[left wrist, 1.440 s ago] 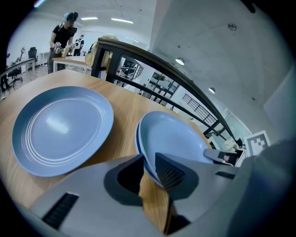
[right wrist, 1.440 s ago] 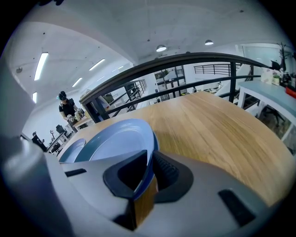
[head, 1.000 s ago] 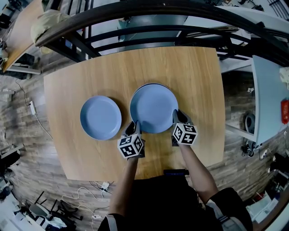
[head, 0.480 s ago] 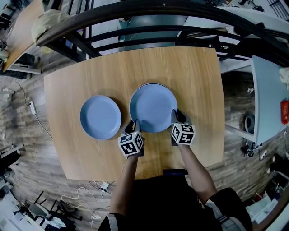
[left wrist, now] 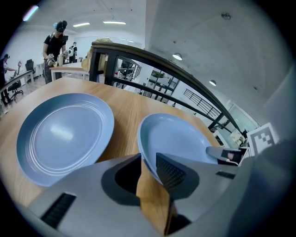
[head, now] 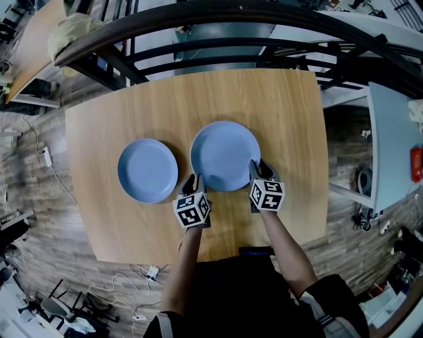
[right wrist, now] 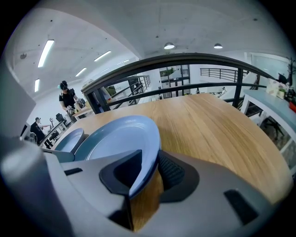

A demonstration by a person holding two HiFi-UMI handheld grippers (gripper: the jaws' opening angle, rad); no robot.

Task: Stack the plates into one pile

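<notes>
Both sets of jaws have just been opening, the right one by a lot and the left by a touch, while the hands and both plates sit where they were a second ago. The right gripper is released: its jaws stand apart with the near right rim of the big plate running between them, and bare wood shows below the rim. Over on the other side, same story. The left gripper is loosened too, with the plate's near left rim between its jaws. That rim lies close against the ribbed pad on the right, with a clear strip of table showing on its other side. So nobody is squeezing that plate now.

From the head view, the big plate rests at the middle of the wooden table, a gripper at each near corner and a marker cube riding behind each. The small plate lies flat just to its left, close beside it but not touching. Two plates side by side, nothing stacked. A dark curved railing runs past the table's far edge.
</notes>
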